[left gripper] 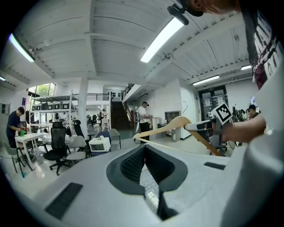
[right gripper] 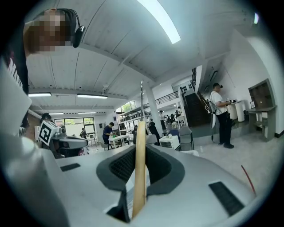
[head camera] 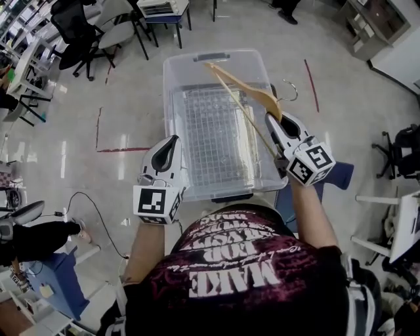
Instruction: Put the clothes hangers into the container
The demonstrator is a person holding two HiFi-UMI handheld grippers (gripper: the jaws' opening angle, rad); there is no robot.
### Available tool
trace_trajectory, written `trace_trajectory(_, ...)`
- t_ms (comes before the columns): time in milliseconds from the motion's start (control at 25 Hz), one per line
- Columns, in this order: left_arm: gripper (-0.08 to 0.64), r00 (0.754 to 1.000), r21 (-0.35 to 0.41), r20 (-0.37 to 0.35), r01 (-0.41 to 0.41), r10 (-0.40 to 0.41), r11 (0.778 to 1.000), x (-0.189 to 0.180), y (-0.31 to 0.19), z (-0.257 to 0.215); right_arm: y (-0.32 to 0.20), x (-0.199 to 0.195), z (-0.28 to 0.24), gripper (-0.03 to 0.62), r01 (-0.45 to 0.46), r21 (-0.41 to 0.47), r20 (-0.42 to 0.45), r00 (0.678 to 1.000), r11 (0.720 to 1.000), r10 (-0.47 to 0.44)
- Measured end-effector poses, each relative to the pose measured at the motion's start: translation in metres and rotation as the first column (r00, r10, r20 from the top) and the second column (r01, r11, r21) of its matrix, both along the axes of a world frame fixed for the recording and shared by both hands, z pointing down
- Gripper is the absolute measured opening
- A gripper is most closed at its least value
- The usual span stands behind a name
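Note:
A wooden clothes hanger [head camera: 246, 92] with a metal hook [head camera: 289, 89] hangs tilted over the clear plastic container [head camera: 216, 58], which holds nothing else that I can see. My right gripper [head camera: 270, 118] is shut on the hanger's lower bar at the container's right rim. In the right gripper view the bar [right gripper: 140, 168] stands upright between the pads. My left gripper [head camera: 174, 141] is shut and holds nothing, beside the container's near left corner. From the left gripper view I see the hanger [left gripper: 177, 124] and the right gripper [left gripper: 204, 127] off to the right.
The container stands on a shiny floor just in front of the person. Office chairs [head camera: 85, 33] and a small table [head camera: 161, 10] stand at the back left. Red tape lines [head camera: 121, 149] and a cable [head camera: 98, 216] lie on the floor at the left. A black chair [head camera: 400, 154] is at the right.

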State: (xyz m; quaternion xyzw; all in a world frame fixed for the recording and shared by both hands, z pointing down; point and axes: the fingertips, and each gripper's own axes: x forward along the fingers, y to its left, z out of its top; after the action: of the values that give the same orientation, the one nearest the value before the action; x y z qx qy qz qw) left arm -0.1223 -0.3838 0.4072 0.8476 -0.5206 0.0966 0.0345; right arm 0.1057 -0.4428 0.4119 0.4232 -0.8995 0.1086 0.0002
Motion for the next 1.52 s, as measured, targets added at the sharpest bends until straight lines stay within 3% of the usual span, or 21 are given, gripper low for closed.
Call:
trace_trajectory(320, 0.006, 0.998, -0.053, -0.004, 0.065, -0.065, 0.997, -0.009, -0.01, 0.023, -0.033, -0.021, 0.103, 0.063, 0.076, -0.173, -0.029, 0.996, 0.982, -0.082)
trace_trajectory(600, 0.006, 0.993, -0.104, 0.001, 0.119, -0.119, 0.987, -0.023, -0.011, 0.042, -0.047, -0.041, 0.191, 0.063, 0.117, -0.342, -0.062, 0.987, 0.932, -0.147)
trace_trajectory(920, 0.006, 0.982, -0.125, 0.028, 0.187, -0.185, 0.974, -0.032, -0.003, 0.042, -0.032, -0.053, 0.291, 0.063, 0.164, -0.546, -0.105, 0.96, 0.822, -0.261)
trace_trajectory(1080, 0.006, 0.975, -0.142, 0.059, 0.22, -0.213, 0.965, -0.039, 0.001, 0.043, -0.028, -0.069, 0.33, 0.063, 0.193, -0.639, -0.063, 0.952, 0.745, -0.3)
trace_trajectory(1200, 0.006, 0.971, -0.142, 0.072, 0.237, -0.229, 0.961, -0.032, 0.001, 0.044, -0.027, -0.075, 0.353, 0.063, 0.247, -0.689, 0.034, 0.95, 0.681, -0.311)
trace_trajectory(1360, 0.006, 0.964, -0.155, 0.089, 0.261, -0.25, 0.953, -0.029, 0.004, 0.047, -0.029, -0.071, 0.385, 0.064, 0.216, -0.76, 0.118, 0.973, 0.612, -0.197)
trace_trajectory(1440, 0.006, 0.961, -0.163, 0.093, 0.271, -0.259, 0.948, -0.027, 0.008, 0.05, -0.034, -0.061, 0.404, 0.078, 0.134, -0.8, 0.09, 0.991, 0.585, -0.103)
trace_trajectory(1520, 0.007, 0.96, -0.168, 0.096, 0.277, -0.264, 0.946, -0.026, 0.012, 0.053, -0.038, -0.055, 0.419, 0.094, 0.052, -0.813, 0.023, 0.998, 0.58, -0.056)
